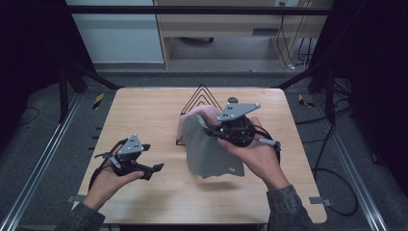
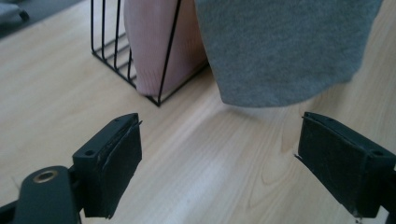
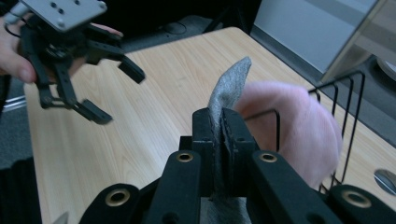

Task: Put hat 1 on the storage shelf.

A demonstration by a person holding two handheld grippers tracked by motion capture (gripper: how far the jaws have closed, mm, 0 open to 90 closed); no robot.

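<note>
Grey cloth [image 1: 211,151] hangs from our right gripper [image 1: 211,129] in the high view, lifted off the wooden table [image 1: 144,110] so its lower edge swings free, probably to let it unfold under its own weight; behind it a pink cloth [image 1: 202,115] sits in a black wire rack [image 1: 199,98], while our left gripper [image 1: 153,163] waits low and well apart at the left. From the left gripper view, our jaws stand wide apart with nothing between them, aimed at the hanging grey cloth [image 2: 280,51] and the rack [image 2: 135,60] beside it, seemingly ready to take a free edge. From the right gripper view, our jaws are clamped together on a fold of the grey cloth [image 3: 226,91], with the pink cloth [image 3: 299,126] just beyond and the left gripper [image 3: 114,93] open farther off.
</note>
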